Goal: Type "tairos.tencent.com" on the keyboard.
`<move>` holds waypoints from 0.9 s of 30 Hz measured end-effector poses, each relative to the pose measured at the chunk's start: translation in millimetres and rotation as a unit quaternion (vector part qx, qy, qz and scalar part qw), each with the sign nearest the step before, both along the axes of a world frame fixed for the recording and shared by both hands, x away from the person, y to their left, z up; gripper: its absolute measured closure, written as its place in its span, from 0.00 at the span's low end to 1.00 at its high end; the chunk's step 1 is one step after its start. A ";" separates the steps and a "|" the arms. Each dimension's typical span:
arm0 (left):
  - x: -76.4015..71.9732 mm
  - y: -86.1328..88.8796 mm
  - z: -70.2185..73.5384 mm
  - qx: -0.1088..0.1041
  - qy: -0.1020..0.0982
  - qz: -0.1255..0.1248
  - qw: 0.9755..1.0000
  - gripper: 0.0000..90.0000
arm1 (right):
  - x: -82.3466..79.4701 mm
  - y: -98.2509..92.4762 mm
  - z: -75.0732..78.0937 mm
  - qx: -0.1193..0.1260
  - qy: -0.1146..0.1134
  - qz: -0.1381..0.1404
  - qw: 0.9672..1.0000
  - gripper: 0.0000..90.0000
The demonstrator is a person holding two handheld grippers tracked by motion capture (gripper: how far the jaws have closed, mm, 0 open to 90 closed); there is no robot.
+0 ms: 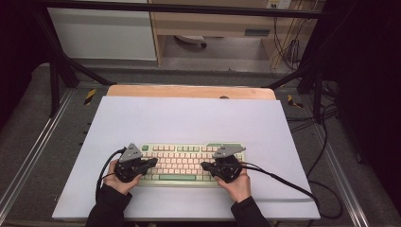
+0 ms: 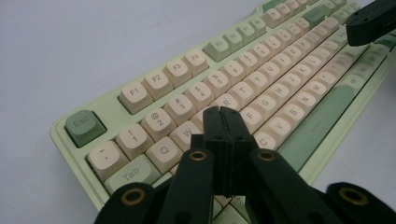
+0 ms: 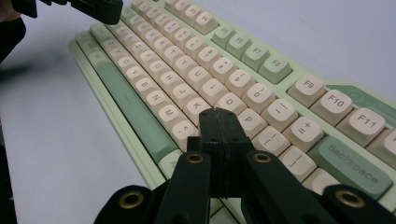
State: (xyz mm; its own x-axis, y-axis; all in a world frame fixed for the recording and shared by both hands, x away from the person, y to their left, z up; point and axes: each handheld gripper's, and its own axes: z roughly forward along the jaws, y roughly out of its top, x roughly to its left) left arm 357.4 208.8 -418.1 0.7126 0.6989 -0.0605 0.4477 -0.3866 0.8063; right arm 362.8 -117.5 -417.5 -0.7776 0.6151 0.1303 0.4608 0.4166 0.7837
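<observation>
At the lower centre of the high view, the left gripper (image 1: 152, 163) and right gripper (image 1: 204, 165) are held with jaws pressed together, empty, over the keyboard (image 1: 182, 163). Beyond, bare white tabletop (image 1: 189, 118) is seen.

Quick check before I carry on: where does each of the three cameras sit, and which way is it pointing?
High view: above the near table edge, looking forward and down on the keyboard; both forearms, left gripper and right gripper.
Left gripper view: along its shut jaws, over the keyboard's Esc end.
Right gripper view: along its shut jaws, over the Backspace end.
Shared: each gripper view shows the keyboard and the other gripper's tip.
</observation>
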 end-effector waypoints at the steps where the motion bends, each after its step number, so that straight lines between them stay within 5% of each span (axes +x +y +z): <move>1: -0.1 -0.4 0.4 0.000 -0.001 0.000 1.000 1.00 | 0.1 -0.4 0.3 -0.001 0.000 -0.001 1.000 1.00; 27: 12.7 -42.1 3.5 0.017 0.003 -0.015 1.000 1.00 | 0.0 -1.9 2.9 0.000 -0.006 0.003 1.000 1.00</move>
State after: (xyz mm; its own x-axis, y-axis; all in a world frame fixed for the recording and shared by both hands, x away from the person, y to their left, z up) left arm 370.1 166.8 -414.6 0.7334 0.6785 -0.0418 0.4401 -0.4271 0.7899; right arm 362.8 -119.4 -414.6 -0.7833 0.6099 0.1204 0.4485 0.4203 0.7887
